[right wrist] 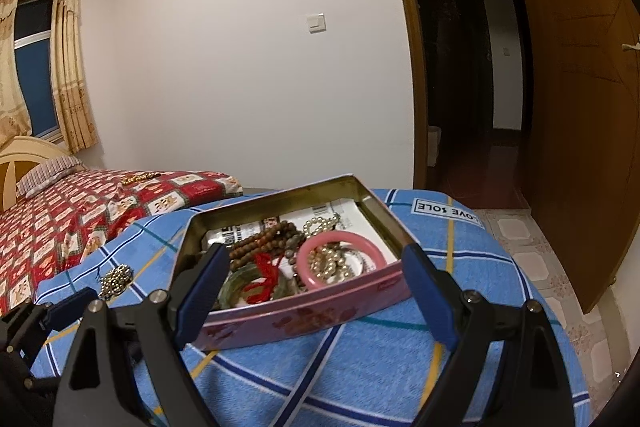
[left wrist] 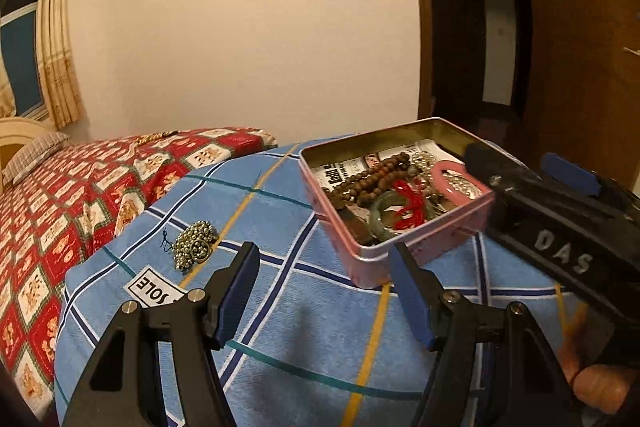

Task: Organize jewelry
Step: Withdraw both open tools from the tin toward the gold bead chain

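Observation:
A pink tin box [left wrist: 420, 247] [right wrist: 304, 319] stands open on a blue checked cloth [left wrist: 288, 327] [right wrist: 360, 379]. In it lie brown wooden beads [left wrist: 368, 179] [right wrist: 260, 243], a pink bangle [right wrist: 340, 259], pearls [right wrist: 328, 265], a green bangle [left wrist: 380, 215] and red thread [right wrist: 266, 273]. A pile of silvery beads [left wrist: 194, 245] [right wrist: 116, 281] lies on the cloth left of the box. My left gripper [left wrist: 324, 291] is open and empty, just before the box's near corner. My right gripper [right wrist: 312, 291] is open and empty, with its fingers either side of the box's near wall.
A bed with a red patterned cover [left wrist: 60, 227] [right wrist: 80, 219] lies to the left; a gold bead string [left wrist: 154, 138] rests on it. An open doorway [right wrist: 472, 87] and a wooden door [right wrist: 580, 107] are at the right. The cloth's edges drop off at left and right.

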{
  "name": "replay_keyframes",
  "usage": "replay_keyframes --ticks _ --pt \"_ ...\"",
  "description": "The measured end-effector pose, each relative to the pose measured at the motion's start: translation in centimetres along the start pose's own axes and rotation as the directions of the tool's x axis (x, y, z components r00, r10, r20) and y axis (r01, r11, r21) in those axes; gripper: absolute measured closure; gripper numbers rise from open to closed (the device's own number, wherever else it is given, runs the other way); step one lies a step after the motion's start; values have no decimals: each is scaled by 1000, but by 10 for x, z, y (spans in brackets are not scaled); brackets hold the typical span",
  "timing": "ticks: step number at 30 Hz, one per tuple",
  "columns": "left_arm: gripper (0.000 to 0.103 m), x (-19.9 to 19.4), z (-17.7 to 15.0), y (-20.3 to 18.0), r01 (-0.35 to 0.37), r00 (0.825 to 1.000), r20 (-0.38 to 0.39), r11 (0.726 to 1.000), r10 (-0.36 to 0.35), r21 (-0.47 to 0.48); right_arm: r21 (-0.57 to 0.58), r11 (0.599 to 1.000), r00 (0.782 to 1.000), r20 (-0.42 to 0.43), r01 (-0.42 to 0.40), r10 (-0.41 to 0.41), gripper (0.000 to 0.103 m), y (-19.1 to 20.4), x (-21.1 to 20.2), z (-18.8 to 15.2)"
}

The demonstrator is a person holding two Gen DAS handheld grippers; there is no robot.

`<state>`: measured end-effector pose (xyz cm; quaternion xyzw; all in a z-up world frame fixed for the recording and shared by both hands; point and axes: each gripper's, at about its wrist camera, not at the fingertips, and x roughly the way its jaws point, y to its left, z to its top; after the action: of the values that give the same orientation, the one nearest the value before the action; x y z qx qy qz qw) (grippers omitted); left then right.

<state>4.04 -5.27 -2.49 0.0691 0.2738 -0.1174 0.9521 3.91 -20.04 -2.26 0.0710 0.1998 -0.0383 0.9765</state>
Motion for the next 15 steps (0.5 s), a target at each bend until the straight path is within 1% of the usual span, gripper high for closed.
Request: replay_keyframes --ticks 3,5,8,9,10,11,12,13,15 --pt "36 -1 -1 10 -1 1000 -5 999 0 -33 -15 1000 1000 -10 -19 19 13 6 -1 -2" --pt "36 1 -2 24 -32 999 -20 998 31 -53 -24 999 999 -17 -30 30 14 10 -2 -3" --pt "36 3 -1 57 -132 991 -33 987 129 -95 -27 997 997 -32 -72 71 18 18 -2 -5" --pt "36 3 -1 68 -167 986 -35 980 164 -110 -35 994 993 -47 -107 106 21 25 -1 -6" --pt "36 3 -1 80 -207 978 -37 970 204 -127 -47 990 990 -60 -130 127 23 31 1 -7" --pt "36 3 -1 95 -252 968 -40 956 249 -149 -57 987 987 -72 -147 143 27 37 3 -8" --pt "36 3 -1 108 -294 956 -46 940 290 -172 -69 981 980 -91 -183 176 31 48 6 -9" --pt "36 4 -2 123 -337 941 -56 920 333 -198 -71 976 975 -102 -207 199 32 54 7 -11" --pt "36 4 -4 145 -395 918 -70 888 390 -236 -71 960 956 -136 -271 260 35 73 14 -13"
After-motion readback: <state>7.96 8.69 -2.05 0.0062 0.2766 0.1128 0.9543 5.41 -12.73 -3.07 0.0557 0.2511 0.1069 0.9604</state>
